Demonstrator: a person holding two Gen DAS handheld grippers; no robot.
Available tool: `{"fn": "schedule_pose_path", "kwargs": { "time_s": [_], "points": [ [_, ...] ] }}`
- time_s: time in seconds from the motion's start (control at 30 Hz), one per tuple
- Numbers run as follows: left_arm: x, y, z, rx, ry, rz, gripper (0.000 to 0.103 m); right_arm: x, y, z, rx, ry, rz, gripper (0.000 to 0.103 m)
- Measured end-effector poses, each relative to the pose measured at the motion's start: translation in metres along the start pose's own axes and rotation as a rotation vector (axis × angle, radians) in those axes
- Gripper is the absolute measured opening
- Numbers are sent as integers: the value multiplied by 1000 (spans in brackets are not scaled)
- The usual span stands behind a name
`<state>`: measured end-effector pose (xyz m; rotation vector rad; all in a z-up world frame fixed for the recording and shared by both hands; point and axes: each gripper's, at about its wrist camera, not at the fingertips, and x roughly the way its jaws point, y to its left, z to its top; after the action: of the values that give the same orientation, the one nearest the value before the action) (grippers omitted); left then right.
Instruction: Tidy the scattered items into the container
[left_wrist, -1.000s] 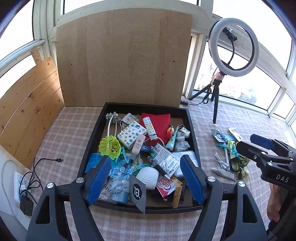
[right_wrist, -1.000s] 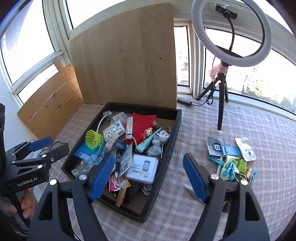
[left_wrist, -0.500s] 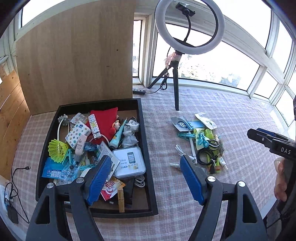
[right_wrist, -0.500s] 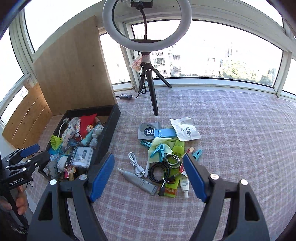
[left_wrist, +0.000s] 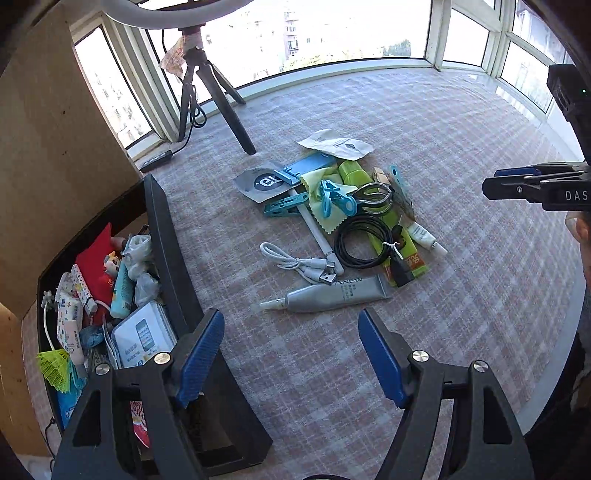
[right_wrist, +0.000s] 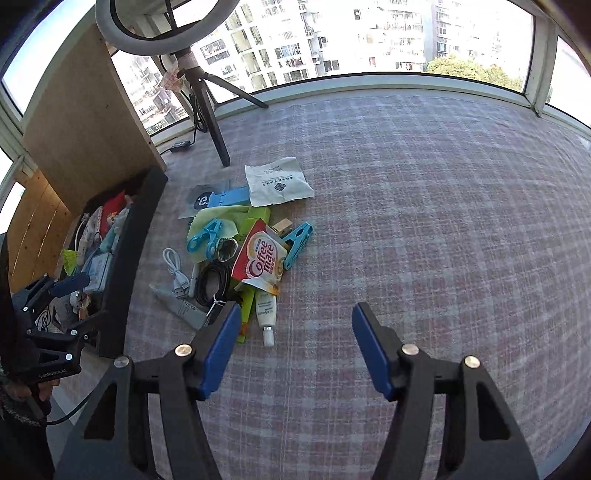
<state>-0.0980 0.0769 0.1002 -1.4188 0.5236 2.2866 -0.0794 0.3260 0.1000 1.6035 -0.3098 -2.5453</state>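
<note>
Black grippers (left_wrist: 291, 354), blue pads (right_wrist: 371, 354), silver screws

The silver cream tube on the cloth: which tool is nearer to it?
Left. The left tool hangs open just short of the silver cream tube. The right tool, also open, sits off to the tube's right, beyond the pile.

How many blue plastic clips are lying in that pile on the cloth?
3. A flat teal peg at the pile's left edge, a light-blue clamp on the yellow-green cloth, and another blue peg right of the sachet. More may be buried.
</note>
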Motion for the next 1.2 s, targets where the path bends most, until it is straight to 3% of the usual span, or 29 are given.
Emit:
{"fn": "schedule_pose_path", "kwargs": {
  "time_s": [0.17,0.43,0.77,0.9,1.0,1.1,1.2],
  "points": [
    [29,14,19,-101,54,-31,69,17,0,1,24,9,25,52],
    [71,32,33,-316,104,-93,52,44,27,19,-22,5,50,42],
    [98,36,35,-389,128,-154,50,75,51,32,-98,39,36,38],
    [105,35,38,-390,129,-176,40,87,47,34,-88,73,35,22],
    [106,33,39,-373,122,-162,27,86,41,34,-64,70,57,20],
    [106,37,37,-406,113,-195,20,81,36,35,-44,56,67,12],
    [105,40,32,-431,100,-214,20,73,31,35,-26,37,61,8]
  ]
}}
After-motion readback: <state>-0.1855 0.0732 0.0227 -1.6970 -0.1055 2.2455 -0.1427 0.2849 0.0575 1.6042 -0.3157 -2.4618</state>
